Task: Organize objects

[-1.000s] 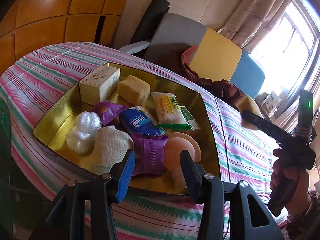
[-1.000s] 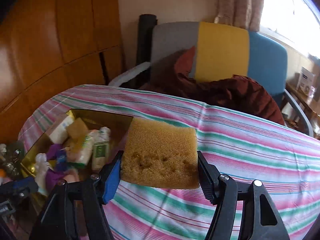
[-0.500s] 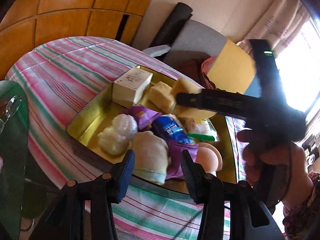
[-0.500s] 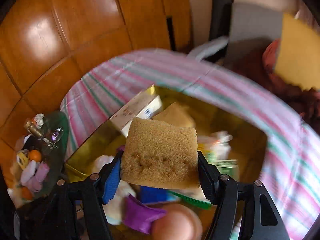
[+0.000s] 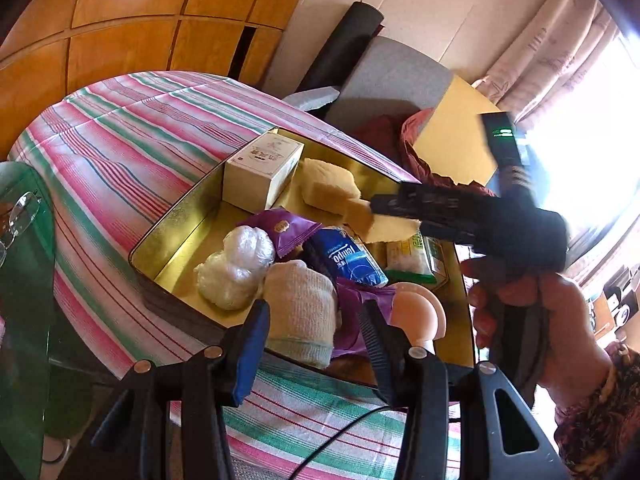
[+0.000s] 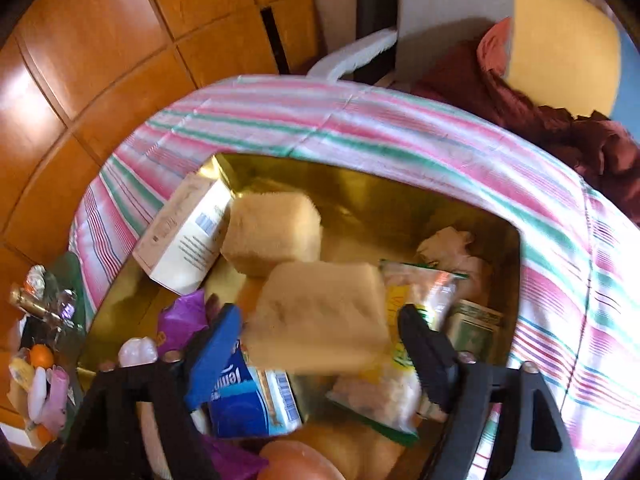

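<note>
The right gripper (image 6: 316,344) is hanging over the gold tin (image 6: 400,184) on the striped tablecloth (image 6: 360,128), its jaws opening around a yellow sponge (image 6: 320,312); the sponge is sitting between the fingers, blurred, with a gap showing at each side, so the pads are no longer pressing it. It is lying over the blue tissue pack (image 6: 248,400) and a clear snack bag (image 6: 404,360), just near of a second sponge (image 6: 272,232) and a white carton (image 6: 184,240). The left gripper (image 5: 316,328) is waiting at the tin's near edge, jaws partly apart and gripping nothing, with a rolled sock (image 5: 300,312) lying beyond them.
</note>
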